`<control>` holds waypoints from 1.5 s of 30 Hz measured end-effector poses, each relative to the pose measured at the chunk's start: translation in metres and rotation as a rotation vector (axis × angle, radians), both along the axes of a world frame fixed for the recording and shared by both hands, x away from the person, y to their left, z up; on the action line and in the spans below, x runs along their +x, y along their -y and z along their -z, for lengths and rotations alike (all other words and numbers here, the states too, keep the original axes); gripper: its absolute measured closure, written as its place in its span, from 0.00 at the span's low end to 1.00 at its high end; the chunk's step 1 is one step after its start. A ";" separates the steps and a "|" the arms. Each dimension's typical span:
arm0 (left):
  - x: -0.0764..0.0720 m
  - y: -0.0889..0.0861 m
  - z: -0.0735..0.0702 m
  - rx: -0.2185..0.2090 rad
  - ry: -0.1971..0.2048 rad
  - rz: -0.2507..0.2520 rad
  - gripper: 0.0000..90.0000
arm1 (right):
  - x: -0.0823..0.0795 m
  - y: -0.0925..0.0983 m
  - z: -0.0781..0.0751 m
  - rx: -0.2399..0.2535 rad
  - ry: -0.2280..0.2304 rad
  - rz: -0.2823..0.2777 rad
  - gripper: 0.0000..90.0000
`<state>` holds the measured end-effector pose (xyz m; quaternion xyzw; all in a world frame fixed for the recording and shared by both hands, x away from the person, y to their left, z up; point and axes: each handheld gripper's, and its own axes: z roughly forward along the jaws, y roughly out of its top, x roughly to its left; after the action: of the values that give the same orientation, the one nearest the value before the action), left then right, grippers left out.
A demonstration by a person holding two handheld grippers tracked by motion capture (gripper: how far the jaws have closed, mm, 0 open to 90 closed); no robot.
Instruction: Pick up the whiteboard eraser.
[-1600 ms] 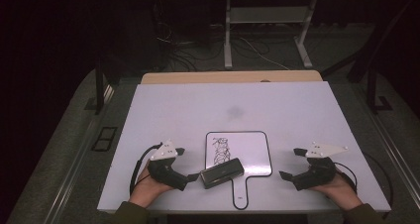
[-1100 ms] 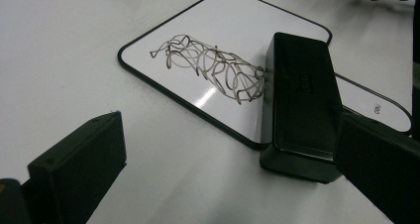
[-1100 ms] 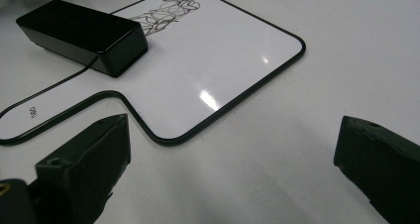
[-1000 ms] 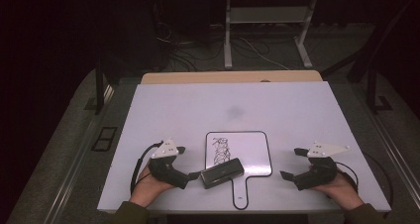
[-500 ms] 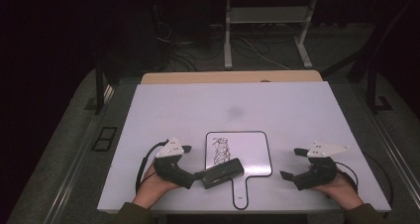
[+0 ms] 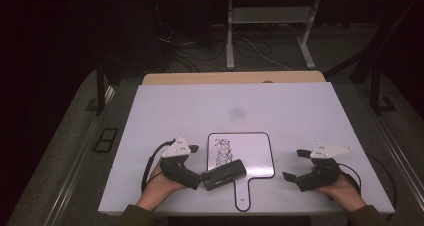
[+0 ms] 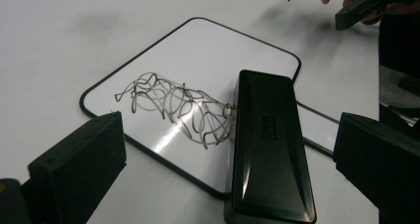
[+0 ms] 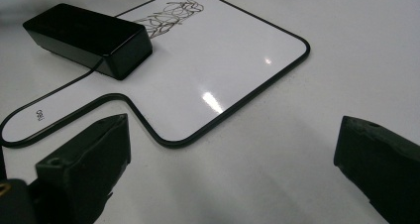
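A small white handled whiteboard [image 6: 250,153] [image 7: 208,50] [image 8: 223,60] lies near the table's front edge with a black scribble [image 6: 222,152] [image 7: 173,105] [image 8: 171,13] on its left half. A black eraser [image 6: 223,174] [image 7: 267,144] [image 8: 86,35] rests across the board's lower left corner, just below the scribble. My left gripper [image 6: 196,167] [image 7: 228,135] is open, and the eraser's near end lies between its jaws with a gap on each side. My right gripper [image 6: 295,164] [image 8: 233,135] [image 7: 356,6] stands open to the right of the board, over bare table.
The white tabletop [image 6: 165,106] stretches far beyond the board. A wooden strip [image 6: 230,77] runs along its far edge. Behind it, cables and a metal stand [image 6: 230,41] sit on the dark floor. A black strip [image 6: 102,140] lies off the table's left side.
My left gripper has slid a little to the right, so its jaws now straddle the eraser's end. The eraser, the board and the right gripper have stayed put.
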<state>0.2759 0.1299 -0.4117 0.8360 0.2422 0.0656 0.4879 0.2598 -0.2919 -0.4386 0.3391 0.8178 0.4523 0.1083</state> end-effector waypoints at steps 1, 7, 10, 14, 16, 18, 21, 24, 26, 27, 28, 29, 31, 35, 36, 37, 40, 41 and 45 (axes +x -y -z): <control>0.001 0.001 0.000 0.001 -0.001 0.002 0.00 | 0.000 0.000 0.000 0.001 -0.001 -0.001 0.00; 0.004 0.007 -0.003 -0.009 -0.004 0.011 0.00 | 0.000 0.000 0.000 0.004 -0.003 -0.001 0.00; 0.005 0.012 -0.003 -0.005 -0.002 0.021 0.00 | 0.000 0.000 0.000 0.008 -0.004 0.002 0.00; 0.007 0.019 -0.004 0.000 -0.003 0.034 0.00 | 0.000 0.000 0.000 0.010 -0.006 -0.001 0.00; 0.009 0.024 -0.005 0.005 -0.001 0.046 0.00 | 0.000 0.001 0.000 0.011 -0.006 -0.001 0.00; 0.009 0.026 -0.005 0.000 -0.004 0.047 0.00 | 0.000 0.001 0.000 0.014 -0.008 -0.001 0.00; 0.010 0.031 -0.005 0.005 -0.007 0.055 0.00 | 0.000 0.002 0.000 0.015 -0.005 0.002 0.00; 0.011 0.036 -0.005 0.011 -0.004 0.065 0.00 | 0.000 0.001 0.000 0.015 -0.007 0.001 0.00; 0.012 0.041 -0.006 0.018 -0.003 0.071 0.00 | 0.001 0.001 0.000 0.016 -0.009 0.002 0.00; 0.012 0.042 -0.006 0.014 -0.002 0.069 0.00 | 0.001 0.000 0.000 0.021 -0.006 0.005 0.00; 0.012 0.044 -0.006 0.019 0.005 0.074 0.00 | 0.001 0.000 0.000 0.021 -0.006 0.005 0.00; 0.011 0.046 -0.006 0.018 0.009 0.074 0.00 | 0.000 0.000 -0.001 0.020 -0.007 0.004 0.00; 0.010 0.049 -0.005 0.026 0.011 0.080 0.00 | 0.001 -0.001 -0.001 0.015 -0.005 -0.003 0.00; 0.009 0.054 -0.002 0.053 0.013 0.097 0.00 | 0.001 -0.003 -0.001 0.013 -0.005 -0.010 0.00; 0.007 0.057 0.000 0.064 0.011 0.104 0.00 | 0.001 -0.003 0.000 0.012 -0.003 -0.013 0.00; 0.007 0.057 0.000 0.064 0.011 0.104 0.00 | 0.001 -0.003 -0.001 0.012 -0.006 -0.013 0.00; 0.007 0.059 0.003 0.081 0.008 0.115 0.02 | 0.001 -0.003 -0.001 0.012 -0.003 -0.012 0.00; 0.006 0.059 0.004 0.082 0.007 0.114 0.02 | 0.001 -0.003 -0.001 0.012 -0.003 -0.012 0.00; 0.005 0.062 0.008 0.114 0.001 0.120 0.06 | 0.001 -0.003 0.000 0.005 -0.003 -0.016 0.00</control>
<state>0.2813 0.0682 -0.4198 0.8754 0.1872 0.0504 0.4428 0.2606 -0.2886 -0.4389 0.3336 0.8194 0.4546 0.1024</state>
